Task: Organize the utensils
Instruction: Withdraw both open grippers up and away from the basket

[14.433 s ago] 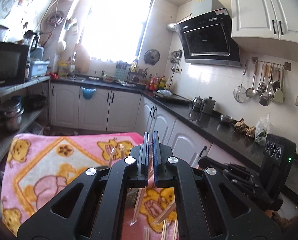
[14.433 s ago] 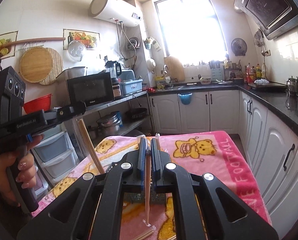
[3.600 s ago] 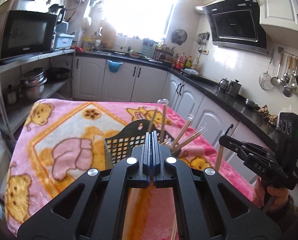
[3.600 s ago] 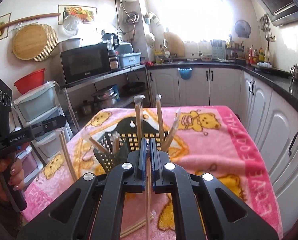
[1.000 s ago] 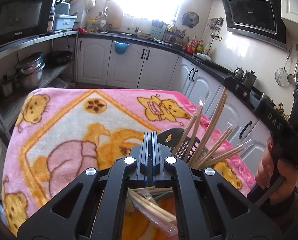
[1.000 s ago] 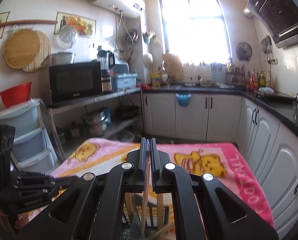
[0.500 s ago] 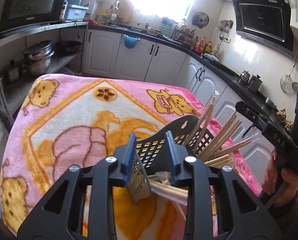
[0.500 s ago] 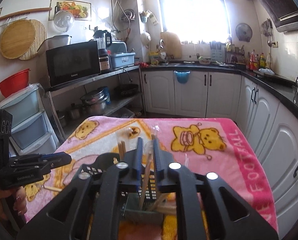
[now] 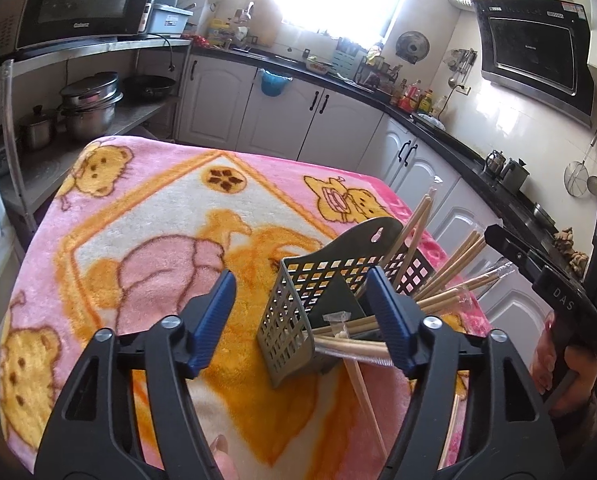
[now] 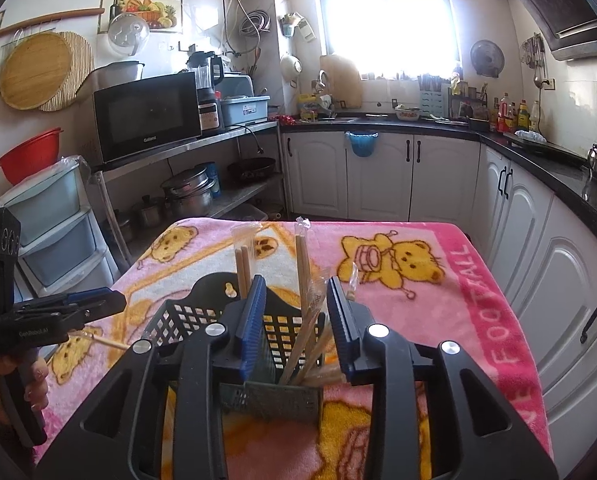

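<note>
A dark perforated basket (image 9: 290,320) stands on the pink bear blanket (image 9: 158,216) and holds several wrapped wooden chopsticks (image 9: 442,276) that lean right. My left gripper (image 9: 298,278) hovers just before the basket. Its jaws are opening, and the basket's near corner shows between them untouched. In the right wrist view the basket (image 10: 178,320) sits under my right gripper (image 10: 296,284), whose jaws are also opening. Chopsticks (image 10: 303,264) stand loose between these jaws, and no pad presses on them. Each gripper shows in the other's view: the right gripper (image 9: 498,240) and the left gripper (image 10: 112,300).
Loose chopsticks (image 9: 362,392) lie on the blanket in front of the basket. One more chopstick (image 10: 102,342) lies under the left gripper. A person's hand (image 9: 558,360) holds the right gripper's handle. White cabinets (image 10: 378,176) and a steel shelf with pots (image 10: 190,196) surround the table.
Both grippers went from shut to spread apart. The chopsticks they held now rest in the basket. Both views have dipped lower toward the basket.
</note>
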`<state>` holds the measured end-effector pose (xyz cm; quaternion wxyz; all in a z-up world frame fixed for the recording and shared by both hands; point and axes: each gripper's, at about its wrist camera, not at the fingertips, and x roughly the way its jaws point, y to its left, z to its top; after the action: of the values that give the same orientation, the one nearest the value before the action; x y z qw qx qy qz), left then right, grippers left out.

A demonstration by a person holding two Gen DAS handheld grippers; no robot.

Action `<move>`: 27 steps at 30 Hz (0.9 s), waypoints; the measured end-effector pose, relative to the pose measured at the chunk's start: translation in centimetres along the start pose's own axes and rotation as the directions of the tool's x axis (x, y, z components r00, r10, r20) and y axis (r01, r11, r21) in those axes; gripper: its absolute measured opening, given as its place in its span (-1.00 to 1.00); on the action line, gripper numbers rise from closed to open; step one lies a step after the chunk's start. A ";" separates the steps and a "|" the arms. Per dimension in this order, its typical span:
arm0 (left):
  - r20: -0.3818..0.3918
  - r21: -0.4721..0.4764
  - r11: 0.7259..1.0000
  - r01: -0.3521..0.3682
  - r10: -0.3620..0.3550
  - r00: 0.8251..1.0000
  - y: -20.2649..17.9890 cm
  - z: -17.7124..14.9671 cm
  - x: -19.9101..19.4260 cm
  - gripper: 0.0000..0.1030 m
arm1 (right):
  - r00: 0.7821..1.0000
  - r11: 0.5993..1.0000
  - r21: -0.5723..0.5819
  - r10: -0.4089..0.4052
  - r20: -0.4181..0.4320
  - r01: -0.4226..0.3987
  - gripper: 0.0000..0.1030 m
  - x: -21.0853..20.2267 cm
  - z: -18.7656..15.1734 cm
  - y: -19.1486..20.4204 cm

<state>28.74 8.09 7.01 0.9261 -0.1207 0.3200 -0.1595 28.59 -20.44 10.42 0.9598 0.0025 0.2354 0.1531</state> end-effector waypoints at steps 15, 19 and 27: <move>0.025 -0.003 1.000 -0.017 0.017 1.000 -0.2 -1.5 -2.2 0.80 | 1.000 1.000 0.006 -0.016 0.012 0.016 -0.07 -2.4 -1.0 -0.1; 0.041 -0.004 1.000 -0.008 0.008 0.999 -0.4 -2.1 -2.9 0.80 | 1.000 1.000 0.006 -0.014 0.013 0.014 -0.04 -3.4 -1.6 0.0; 0.047 0.001 1.000 0.009 -0.009 0.999 -1.1 -3.2 -3.7 0.80 | 1.000 1.000 -0.001 -0.024 0.004 0.024 0.05 -5.1 -2.8 0.1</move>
<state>23.77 8.01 6.97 0.9326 -0.1254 0.2977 -0.1607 22.92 -22.02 10.22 0.9621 -0.0004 0.2333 0.1415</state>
